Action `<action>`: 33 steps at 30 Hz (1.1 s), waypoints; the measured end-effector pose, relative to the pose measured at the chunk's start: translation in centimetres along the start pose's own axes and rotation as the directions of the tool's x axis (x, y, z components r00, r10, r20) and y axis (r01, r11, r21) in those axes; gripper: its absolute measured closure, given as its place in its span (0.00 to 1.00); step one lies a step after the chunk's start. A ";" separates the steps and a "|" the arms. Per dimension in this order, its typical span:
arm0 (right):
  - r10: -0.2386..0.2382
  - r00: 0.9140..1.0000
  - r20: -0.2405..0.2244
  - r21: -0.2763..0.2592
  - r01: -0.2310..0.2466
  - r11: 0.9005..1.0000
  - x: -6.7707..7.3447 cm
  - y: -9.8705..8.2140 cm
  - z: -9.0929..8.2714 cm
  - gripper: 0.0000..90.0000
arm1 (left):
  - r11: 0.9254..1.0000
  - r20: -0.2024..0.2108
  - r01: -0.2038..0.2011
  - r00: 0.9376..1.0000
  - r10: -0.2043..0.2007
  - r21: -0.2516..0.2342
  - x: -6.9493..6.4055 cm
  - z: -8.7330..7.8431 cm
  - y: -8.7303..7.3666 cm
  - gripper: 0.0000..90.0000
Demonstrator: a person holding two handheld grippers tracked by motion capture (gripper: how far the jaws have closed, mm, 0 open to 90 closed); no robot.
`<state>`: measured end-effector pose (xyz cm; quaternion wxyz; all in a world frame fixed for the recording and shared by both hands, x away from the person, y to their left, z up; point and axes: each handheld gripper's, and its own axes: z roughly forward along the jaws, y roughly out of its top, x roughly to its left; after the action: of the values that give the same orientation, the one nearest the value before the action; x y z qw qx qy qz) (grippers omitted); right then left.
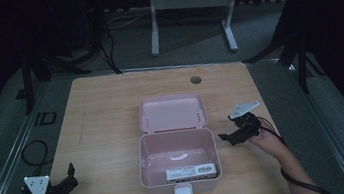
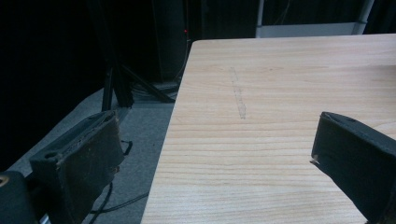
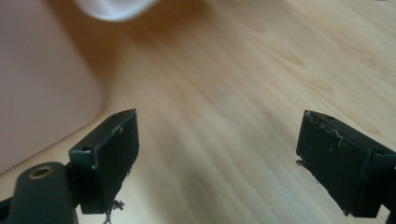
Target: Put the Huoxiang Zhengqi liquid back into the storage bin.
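High view: pink box (image 1: 178,162) is sitting open at table (image 1: 102,116) centre, lid back. Right gripper (image 1: 226,137) is hovering just beside the box's right wall, left gripper (image 1: 71,175) well apart to its left.
Left gripper view: jaws are standing spread, nothing between.
Right gripper view: jaws are standing spread over bare wood beside the box (image 3: 42,88).

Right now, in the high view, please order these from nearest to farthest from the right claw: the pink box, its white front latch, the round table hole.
1. Open pink plastic box, beside the right claw, on its left.
2. White front latch, at the near wall.
3. Round table hole, at the far edge.
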<state>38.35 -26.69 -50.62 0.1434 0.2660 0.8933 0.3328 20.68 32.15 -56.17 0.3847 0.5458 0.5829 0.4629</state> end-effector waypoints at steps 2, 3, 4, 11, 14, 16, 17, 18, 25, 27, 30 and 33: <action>0.027 0.999 0.030 -0.047 -0.025 0.999 -0.1 -0.7 0.4 0.14 | 1.000 0.000 0.001 1.000 -0.001 -0.002 0.0 0.0 0.0 0.02; 0.038 0.998 0.040 -0.061 -0.036 0.997 -0.2 -0.9 0.6 0.14 | 1.000 0.001 0.001 1.000 -0.001 -0.001 0.0 0.0 0.0 0.02; 0.046 0.997 0.068 -0.075 -0.041 0.996 -0.3 -1.2 0.8 0.14 | 1.000 0.001 0.001 1.000 -0.001 -0.001 0.0 0.0 0.0 0.02; 0.139 0.976 0.166 -0.139 -0.116 0.983 -0.7 -2.7 1.8 0.13 | 1.000 0.002 0.000 1.000 0.000 -0.002 0.0 0.0 0.0 0.02; 0.176 0.963 0.202 -0.170 -0.143 0.975 -0.9 -3.1 1.8 0.13 | 1.000 0.002 0.000 1.000 0.000 -0.003 0.0 0.0 0.0 0.02; 0.198 0.953 0.229 -0.179 -0.158 0.971 -1.0 -3.4 1.7 0.13 | 1.000 0.001 0.000 1.000 0.000 -0.003 0.0 0.0 0.0 0.02; 0.208 0.948 0.241 -0.186 -0.165 0.969 -1.0 -3.6 1.7 0.13 | 1.000 0.001 -0.001 1.000 0.001 -0.004 0.0 0.0 0.0 0.02; 0.220 0.944 0.247 -0.188 -0.176 0.966 -1.1 -3.8 1.7 0.13 | 1.000 0.001 0.000 1.000 0.000 -0.003 0.0 0.0 0.0 0.02; 0.262 0.917 0.300 -0.207 -0.206 0.957 -1.6 -4.8 1.3 0.13 | 1.000 0.001 0.000 1.000 0.000 -0.003 0.0 0.0 0.0 0.02; 0.286 0.902 0.323 -0.230 -0.219 0.948 -1.8 -5.2 1.0 0.13 | 1.000 0.001 0.001 1.000 -0.001 -0.003 0.0 0.0 0.0 0.02; 0.323 0.884 0.338 -0.252 -0.246 0.936 -2.2 -5.6 0.5 0.13 | 1.000 0.001 0.002 1.000 -0.002 -0.004 0.0 0.0 0.0 0.02; 0.347 0.870 0.351 -0.261 -0.265 0.928 -2.4 -6.1 0.1 0.13 | 1.000 0.001 0.002 1.000 -0.002 -0.003 0.0 0.0 0.0 0.02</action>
<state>38.02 -31.84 -54.57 0.2906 0.4495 0.7537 0.3813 20.65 32.14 -56.17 0.3864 0.5448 0.5826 0.4632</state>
